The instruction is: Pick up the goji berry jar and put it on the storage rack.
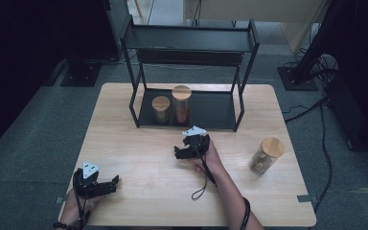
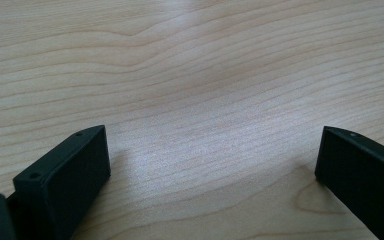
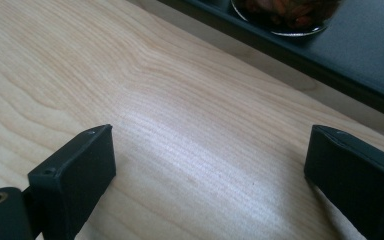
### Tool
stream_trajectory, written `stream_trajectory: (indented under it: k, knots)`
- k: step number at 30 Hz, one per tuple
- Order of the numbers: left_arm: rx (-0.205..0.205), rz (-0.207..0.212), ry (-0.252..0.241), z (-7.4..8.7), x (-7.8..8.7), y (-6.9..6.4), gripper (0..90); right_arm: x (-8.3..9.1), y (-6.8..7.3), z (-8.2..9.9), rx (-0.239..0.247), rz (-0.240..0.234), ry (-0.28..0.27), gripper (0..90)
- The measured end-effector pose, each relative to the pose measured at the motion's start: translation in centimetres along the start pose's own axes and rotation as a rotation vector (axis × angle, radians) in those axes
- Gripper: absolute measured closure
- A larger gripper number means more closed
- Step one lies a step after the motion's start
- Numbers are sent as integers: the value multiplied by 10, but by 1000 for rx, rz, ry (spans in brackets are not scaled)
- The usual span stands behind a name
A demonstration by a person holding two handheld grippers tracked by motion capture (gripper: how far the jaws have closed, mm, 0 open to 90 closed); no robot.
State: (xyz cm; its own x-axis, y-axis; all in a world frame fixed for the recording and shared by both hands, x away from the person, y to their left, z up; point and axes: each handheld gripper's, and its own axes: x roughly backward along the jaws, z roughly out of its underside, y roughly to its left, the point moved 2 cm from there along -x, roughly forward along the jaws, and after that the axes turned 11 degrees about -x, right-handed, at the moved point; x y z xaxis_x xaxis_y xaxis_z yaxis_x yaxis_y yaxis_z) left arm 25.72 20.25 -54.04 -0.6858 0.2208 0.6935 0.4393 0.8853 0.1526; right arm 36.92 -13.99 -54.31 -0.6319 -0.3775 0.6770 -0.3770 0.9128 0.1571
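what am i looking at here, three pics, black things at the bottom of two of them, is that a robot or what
No robot arm here: a person sits at a wooden table and holds a hand tool with a two-jaw claw in each hand. The high view looks down from above; the left claw is near the table's front edge, the right claw near the middle. The other two pictures come from cameras riding on each claw, so the black blocks at the bottom are that claw's own jaws. Both claws are open and hold nothing. At the back stands a black rack with a short jar and a tall jar on its lower shelf. A third jar stands on the table at the right.
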Motion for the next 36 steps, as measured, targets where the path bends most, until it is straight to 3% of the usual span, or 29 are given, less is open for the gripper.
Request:
stream_trajectory:
  k: [36]
  knots:
    - [-2, 0, 2, 0, 0, 0, 12, 29, 10, 31, 29, -20, 7, 48]
